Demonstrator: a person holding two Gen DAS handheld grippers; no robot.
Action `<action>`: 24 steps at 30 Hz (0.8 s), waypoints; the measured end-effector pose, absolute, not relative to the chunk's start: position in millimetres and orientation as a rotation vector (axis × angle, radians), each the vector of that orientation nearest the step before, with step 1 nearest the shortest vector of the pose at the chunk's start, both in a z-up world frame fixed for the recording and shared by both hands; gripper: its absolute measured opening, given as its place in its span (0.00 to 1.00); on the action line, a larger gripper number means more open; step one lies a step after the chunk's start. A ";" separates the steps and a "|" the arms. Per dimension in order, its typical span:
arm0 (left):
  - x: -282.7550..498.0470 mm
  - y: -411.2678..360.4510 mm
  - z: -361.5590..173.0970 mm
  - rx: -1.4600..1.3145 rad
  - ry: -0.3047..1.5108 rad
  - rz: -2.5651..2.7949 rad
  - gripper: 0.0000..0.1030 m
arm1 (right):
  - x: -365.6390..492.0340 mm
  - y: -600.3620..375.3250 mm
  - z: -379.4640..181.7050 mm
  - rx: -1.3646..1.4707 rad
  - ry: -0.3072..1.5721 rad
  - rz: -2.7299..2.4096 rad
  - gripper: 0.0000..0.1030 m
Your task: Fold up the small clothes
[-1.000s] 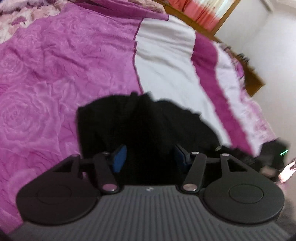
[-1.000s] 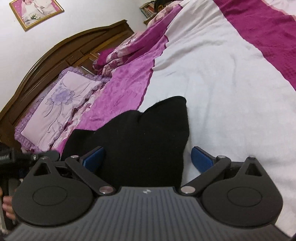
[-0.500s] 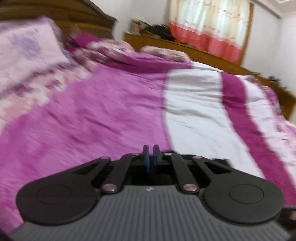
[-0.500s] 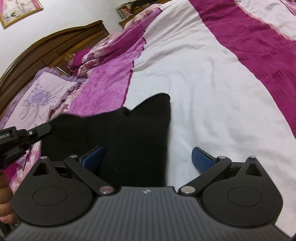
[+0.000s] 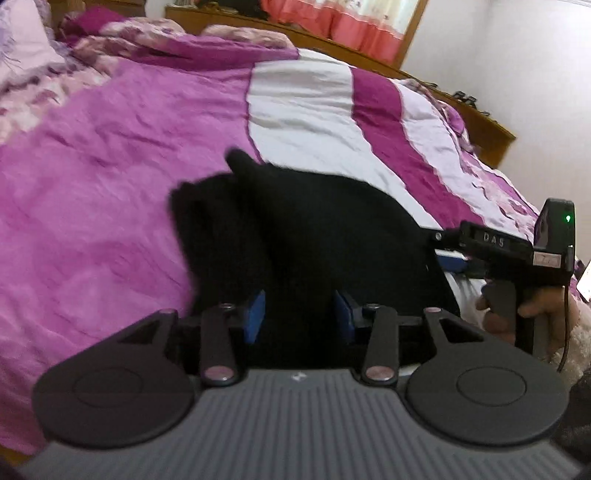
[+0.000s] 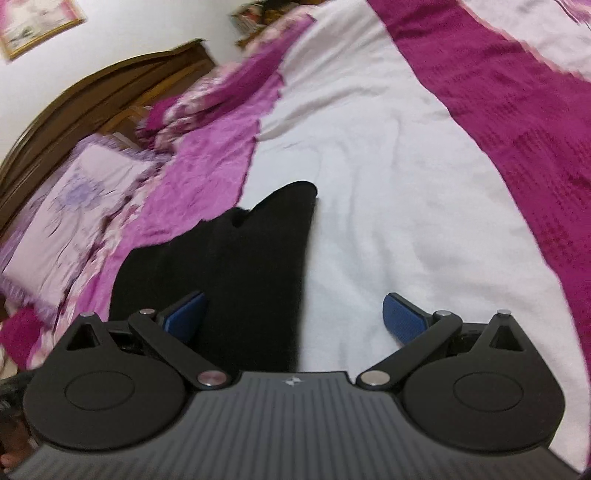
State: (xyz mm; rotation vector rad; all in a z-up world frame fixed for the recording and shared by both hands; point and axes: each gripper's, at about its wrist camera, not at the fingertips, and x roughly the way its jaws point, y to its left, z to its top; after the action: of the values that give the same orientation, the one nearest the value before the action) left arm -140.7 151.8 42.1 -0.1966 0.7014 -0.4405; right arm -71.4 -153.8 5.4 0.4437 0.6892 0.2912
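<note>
A small black garment [image 5: 295, 229] lies bunched on the bed, across the seam between the purple quilt and the white stripe. My left gripper [image 5: 299, 314] hovers at its near edge, jaws opening, with black cloth showing in the gap and the blue pads not pressing on it. In the right wrist view the garment [image 6: 229, 266] reaches away in a long strip ending in a point. My right gripper [image 6: 293, 317] stands wide open over its right edge, left pad above the cloth and right pad above white blanket. The right gripper [image 5: 450, 258] also shows at the garment's right side.
The bed carries a purple rose-patterned quilt [image 5: 92, 184] and a white and magenta striped blanket [image 6: 406, 184]. A lilac pillow [image 6: 74, 206] leans near the wooden headboard [image 6: 92, 92]. A person's hand [image 5: 546, 310] grips the right tool's handle. Pink curtains [image 5: 332, 22] hang behind.
Half a second ago the left gripper was shut and looked across the bed; now its jaws have parted and it looks down on the garment. The right gripper stayed open and shifted slightly.
</note>
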 end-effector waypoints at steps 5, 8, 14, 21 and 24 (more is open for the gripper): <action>-159.8 167.5 55.0 -0.452 0.634 -0.263 0.07 | -69.8 -147.9 5.1 0.443 0.692 0.264 1.00; -170.6 154.8 53.5 -0.410 0.663 -0.173 0.07 | -70.3 -147.1 9.5 0.459 0.697 0.280 1.00; -147.2 152.3 69.5 -0.484 0.701 -0.084 0.48 | -67.1 -154.9 4.3 0.566 0.703 0.313 1.00; -35.5 192.9 54.3 -0.663 0.831 -0.199 1.00 | -28.7 -163.2 -14.6 0.782 0.726 0.550 0.99; -8.2 185.2 23.8 -0.582 0.935 -0.259 1.00 | -15.7 -144.8 -14.3 0.658 0.739 0.583 0.93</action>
State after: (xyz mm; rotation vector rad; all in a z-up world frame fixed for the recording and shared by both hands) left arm -8.2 185.2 23.8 -0.5818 0.9351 -0.2587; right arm -15.7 -144.8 -14.3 0.6577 0.7393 0.5834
